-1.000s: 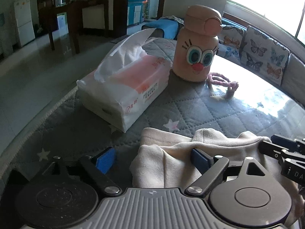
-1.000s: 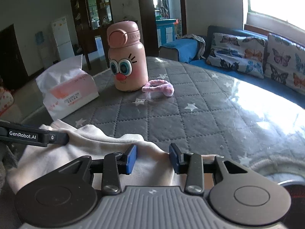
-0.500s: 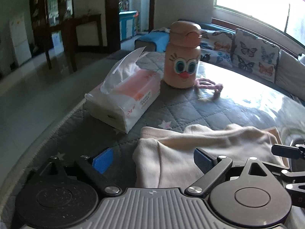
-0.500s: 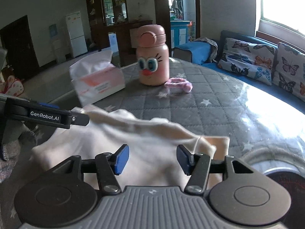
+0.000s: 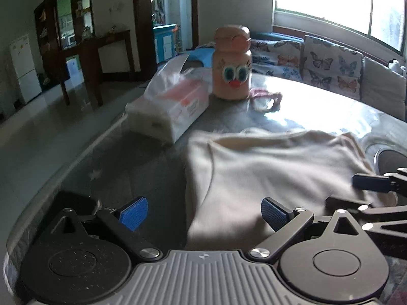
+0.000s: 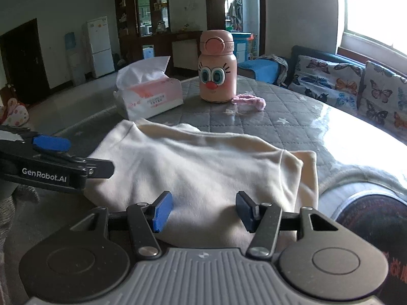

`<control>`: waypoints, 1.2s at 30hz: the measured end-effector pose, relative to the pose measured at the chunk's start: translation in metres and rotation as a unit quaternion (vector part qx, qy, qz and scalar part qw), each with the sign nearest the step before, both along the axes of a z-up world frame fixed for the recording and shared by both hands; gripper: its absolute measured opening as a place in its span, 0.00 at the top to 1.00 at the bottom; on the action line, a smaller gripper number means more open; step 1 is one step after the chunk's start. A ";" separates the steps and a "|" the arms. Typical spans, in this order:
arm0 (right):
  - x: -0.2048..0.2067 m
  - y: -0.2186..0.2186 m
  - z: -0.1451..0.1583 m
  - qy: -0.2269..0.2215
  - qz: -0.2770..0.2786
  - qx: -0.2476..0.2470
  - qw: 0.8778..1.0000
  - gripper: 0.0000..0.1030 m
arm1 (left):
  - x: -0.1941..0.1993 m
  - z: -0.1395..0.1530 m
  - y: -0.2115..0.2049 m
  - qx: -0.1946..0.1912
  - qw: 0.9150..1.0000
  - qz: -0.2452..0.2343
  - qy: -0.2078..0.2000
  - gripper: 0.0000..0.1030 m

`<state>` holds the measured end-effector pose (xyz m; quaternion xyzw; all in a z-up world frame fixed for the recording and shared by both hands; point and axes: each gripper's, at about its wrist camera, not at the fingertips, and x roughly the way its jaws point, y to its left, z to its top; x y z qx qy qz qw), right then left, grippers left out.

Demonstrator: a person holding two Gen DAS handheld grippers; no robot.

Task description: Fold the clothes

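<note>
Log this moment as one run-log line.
left gripper: opening, nothing between jaws | right gripper: open, empty | cream garment: folded, lying on table | tissue pack, pink bottle: behind it

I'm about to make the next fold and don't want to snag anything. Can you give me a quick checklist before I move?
1. Left gripper free of cloth: ok, jaws opening, nothing between the pads.
2. Right gripper free of cloth: ok, open above it, not pinching.
3. Garment lying folded on the table: ok.
4. Tissue pack clear of the garment: ok, a small gap.
5. Bottle upright, away from the cloth: ok.
6. Layers underneath even: cannot tell.
</note>
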<state>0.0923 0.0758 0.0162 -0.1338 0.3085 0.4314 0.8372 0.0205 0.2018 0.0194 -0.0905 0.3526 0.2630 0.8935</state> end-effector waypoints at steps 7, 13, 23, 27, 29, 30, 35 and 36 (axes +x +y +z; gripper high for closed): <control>-0.014 -0.011 0.008 -0.017 -0.006 0.007 1.000 0.45 | -0.017 -0.004 0.004 -0.010 1.000 0.004 -0.015 0.04; -0.017 -0.020 -0.003 -0.003 -0.019 -0.007 1.000 0.45 | -0.022 -0.013 0.005 -0.022 1.000 0.004 -0.016 0.02; -0.008 -0.036 0.006 0.015 -0.037 0.012 0.999 0.45 | -0.032 -0.007 0.008 -0.027 0.999 0.007 -0.029 0.02; 0.001 -0.032 0.004 0.024 -0.041 0.013 0.999 0.42 | -0.034 -0.006 0.011 -0.026 0.999 0.012 -0.028 0.02; 0.007 -0.031 -0.001 0.033 -0.047 0.007 0.998 0.42 | -0.036 -0.006 0.012 -0.027 0.999 0.014 -0.027 0.02; 0.008 -0.032 -0.002 0.038 -0.048 0.010 0.998 0.42 | -0.037 -0.006 0.012 -0.026 0.999 0.013 -0.028 0.02; 0.000 -0.040 0.006 0.030 -0.044 0.019 0.998 0.33 | -0.042 -0.001 0.007 -0.027 0.999 0.004 -0.034 0.00; -0.001 -0.041 0.007 0.029 -0.044 0.021 0.998 0.30 | -0.043 0.001 0.005 -0.026 0.999 0.001 -0.035 0.00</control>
